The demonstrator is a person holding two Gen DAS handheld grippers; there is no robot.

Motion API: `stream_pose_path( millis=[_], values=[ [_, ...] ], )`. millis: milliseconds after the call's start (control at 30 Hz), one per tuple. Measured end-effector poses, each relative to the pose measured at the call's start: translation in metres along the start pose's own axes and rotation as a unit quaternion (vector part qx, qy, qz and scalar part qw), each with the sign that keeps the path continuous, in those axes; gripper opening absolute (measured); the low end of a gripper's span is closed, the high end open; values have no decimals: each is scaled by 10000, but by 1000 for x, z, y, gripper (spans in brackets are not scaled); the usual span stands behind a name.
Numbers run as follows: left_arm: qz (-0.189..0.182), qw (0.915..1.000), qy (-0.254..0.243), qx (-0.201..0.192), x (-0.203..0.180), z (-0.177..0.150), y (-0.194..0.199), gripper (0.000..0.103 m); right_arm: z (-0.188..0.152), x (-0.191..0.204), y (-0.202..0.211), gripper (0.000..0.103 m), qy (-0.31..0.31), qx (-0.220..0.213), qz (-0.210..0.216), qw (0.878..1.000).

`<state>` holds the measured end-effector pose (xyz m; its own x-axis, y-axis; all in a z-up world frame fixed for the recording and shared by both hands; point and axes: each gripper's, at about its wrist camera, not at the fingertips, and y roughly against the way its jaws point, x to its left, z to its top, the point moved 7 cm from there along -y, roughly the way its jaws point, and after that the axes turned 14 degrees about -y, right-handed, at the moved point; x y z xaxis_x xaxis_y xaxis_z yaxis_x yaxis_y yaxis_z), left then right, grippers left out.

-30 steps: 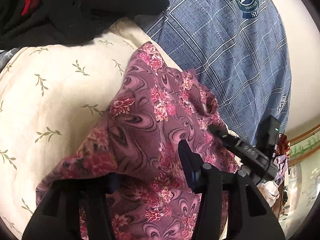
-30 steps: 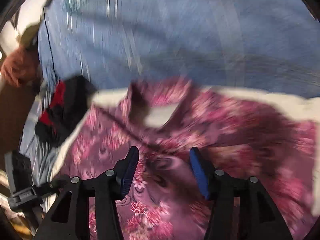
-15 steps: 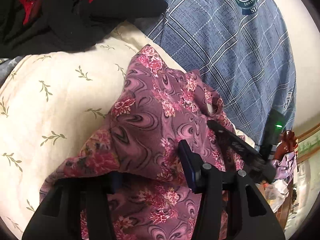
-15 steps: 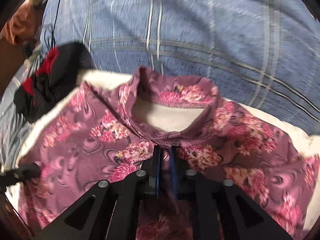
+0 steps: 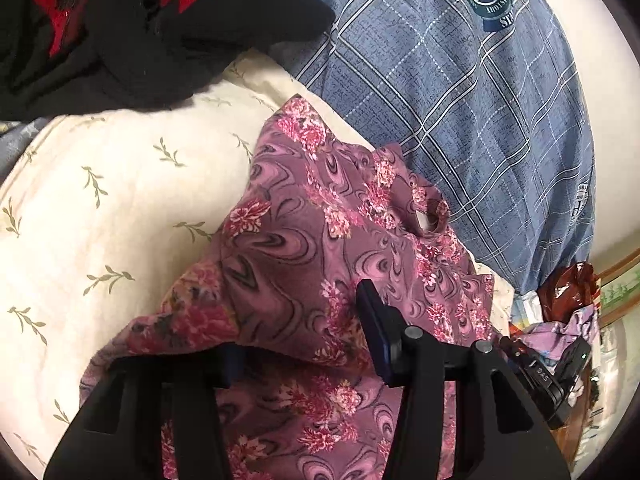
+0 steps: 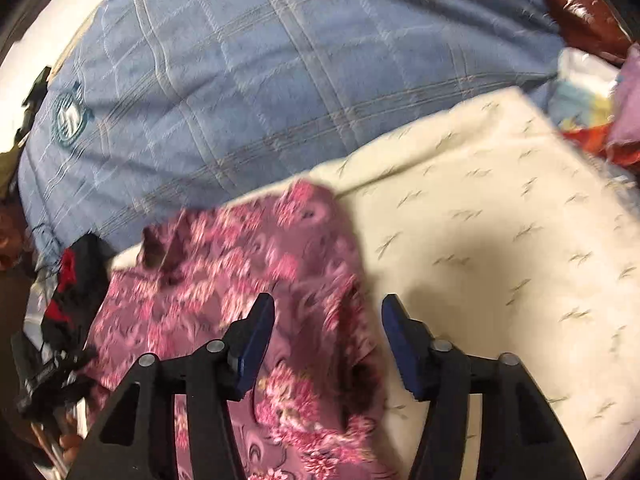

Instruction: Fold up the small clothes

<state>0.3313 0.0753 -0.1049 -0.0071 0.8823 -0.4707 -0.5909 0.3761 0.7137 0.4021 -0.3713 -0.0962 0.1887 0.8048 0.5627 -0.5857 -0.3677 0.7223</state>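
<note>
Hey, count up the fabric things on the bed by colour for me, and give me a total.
Purple floral: 1, the small garment
Black and red: 1, the crumpled garment
Blue plaid: 1, the quilt
Cream with leaf sprigs: 1, the blanket
Total: 4, leaving out the unclear clutter at the bed's edge.

Bed covered by blue plaid quilt (image 5: 472,128); on it, cream leaf-print cushion (image 5: 120,208) bearing purple floral garment (image 5: 320,240) and black-and-red garment (image 5: 132,28)
</note>
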Motion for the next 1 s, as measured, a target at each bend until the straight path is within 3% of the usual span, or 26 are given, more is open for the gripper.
stream_pose_path(
  millis=[33, 67, 133, 200, 267, 367, 400, 467, 533, 567, 600, 667, 733, 867, 933, 1000],
  values=[
    [102, 9999, -51, -41, 0, 1, 1, 33, -3, 7, -5, 5, 214, 76, 14, 9997],
    [198, 9997, -102, -120, 1, 3, 3, 25, -5, 16, -6, 5, 370, 66, -9, 9993],
    [311, 9990, -170, -260, 4, 7, 8, 23, 10, 35, 16, 5, 275, -417, 613, 9969],
    [337, 9993, -56, -121, 11, 6, 3, 23, 16, 52, 31, 5, 104, -911, 1005, 9907],
    [312, 9995, 41, 51, 16, 2, -5, 23, 16, 48, 21, 5, 116, -843, 824, 9930],
    [287, 9995, -112, 69, 13, 0, 2, 23, -3, 14, -23, 7, 287, -103, -228, 9993],
    [308, 9994, -139, 120, 11, -3, 5, 23, -9, 6, -25, 11, 270, -28, -376, 9989],
    [44, 9996, 125, 258, 8, -13, 21, 24, -12, 5, -6, 17, 141, -204, -232, 9994],
    [-513, 9974, 468, 169, 0, -19, 45, 25, -11, 12, 23, 22, 112, -479, 45, 9988],
    [-651, 9969, 440, 71, -5, -19, 59, 31, -12, 16, 34, 28, 164, -560, 175, 9981],
    [-564, 9977, 366, -47, -8, -17, 71, 37, -14, 24, 44, 32, 250, -659, 330, 9970],
    [-452, 9987, 150, -187, -13, -5, 78, 64, -20, 37, 52, 40, 424, -705, 620, 9947],
    [-166, 9997, -127, -111, -14, 7, 66, 65, -30, 44, 47, 40, 512, -575, 803, 9938],
    [353, 9951, -369, 847, 3, -6, 1, 62, -60, 25, -3, 37, 293, 60, 464, 9985],
    [617, 9932, -706, 688, 0, -7, 4, 62, -64, 23, -6, 37, 442, -197, 663, 9966],
    [842, 9886, -921, 841, -5, -12, 9, 62, -65, 24, -2, 37, 567, -83, 564, 9968]
  ],
)
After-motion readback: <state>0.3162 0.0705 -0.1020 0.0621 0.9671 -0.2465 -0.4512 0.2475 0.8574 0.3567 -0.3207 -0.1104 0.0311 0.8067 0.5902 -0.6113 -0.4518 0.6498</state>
